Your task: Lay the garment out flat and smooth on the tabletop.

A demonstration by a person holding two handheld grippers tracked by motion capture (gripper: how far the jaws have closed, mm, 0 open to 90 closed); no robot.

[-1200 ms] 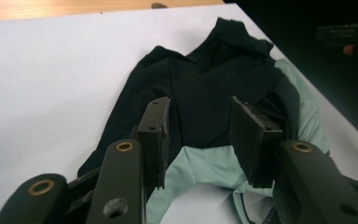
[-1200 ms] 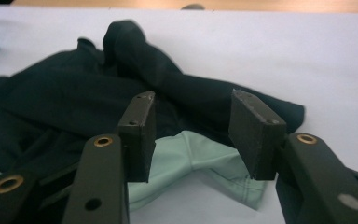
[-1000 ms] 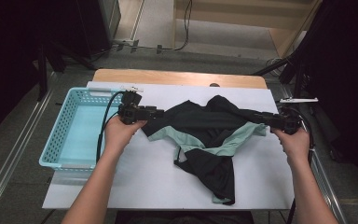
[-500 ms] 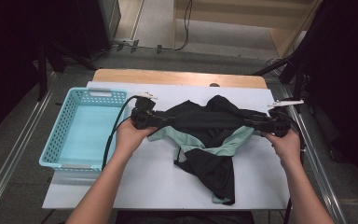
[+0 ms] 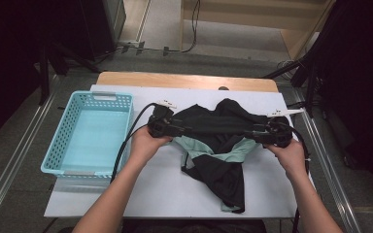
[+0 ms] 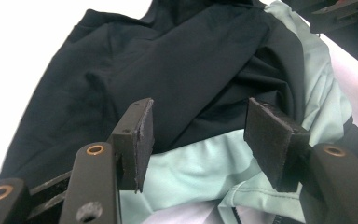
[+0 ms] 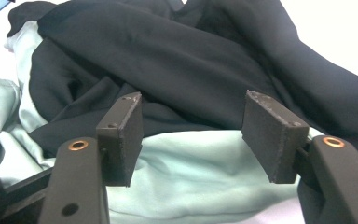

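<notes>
White-topped table [image 5: 126, 194], turquoise basket [image 5: 90, 133] at left, black-and-mint garment [image 5: 213, 155] at centre

Black-and-mint garment [image 5: 213, 145], thin smooth fabric, lies crumpled on white desk [image 5: 126, 194], right of centre. Black outer side mostly up; mint lining shows along lower edge of upper part and at bottom hem. Upper part bunched in horizontal band of folds, small black flap sticking out at far edge. Lower part trails toward near edge as narrower black panel. In gripper views, black folds overlap mint layer [image 6: 191, 172] [image 7: 200, 168]
</notes>
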